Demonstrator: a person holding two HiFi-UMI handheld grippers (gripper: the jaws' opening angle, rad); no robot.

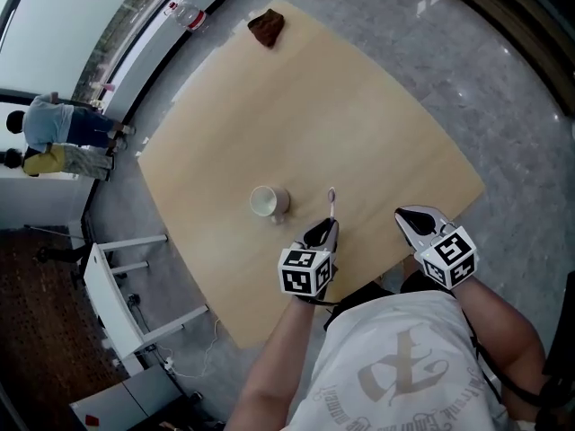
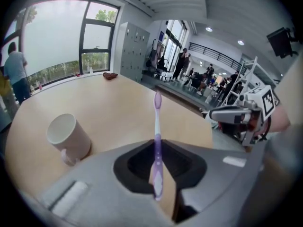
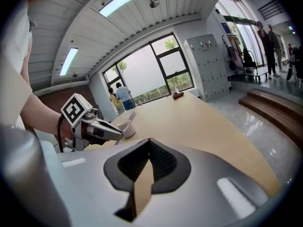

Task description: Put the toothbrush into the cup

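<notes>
A white mug (image 1: 267, 202) lies tipped on the light wooden table (image 1: 359, 124), its mouth facing up toward me in the head view. My left gripper (image 1: 325, 229) is shut on the handle of a purple toothbrush (image 1: 331, 202), just right of the mug and apart from it. In the left gripper view the toothbrush (image 2: 157, 141) sticks out straight ahead, bristle end far, with the mug (image 2: 68, 136) down to the left. My right gripper (image 1: 416, 216) hovers at the table's near right edge; its jaws stand together with nothing between them (image 3: 141, 186).
A brown cloth (image 1: 266, 27) lies at the table's far corner. A clear bottle (image 1: 189, 14) stands on the window ledge beyond. A white metal frame (image 1: 117, 281) stands on the floor left of the table. People (image 1: 58, 137) stand outside the window.
</notes>
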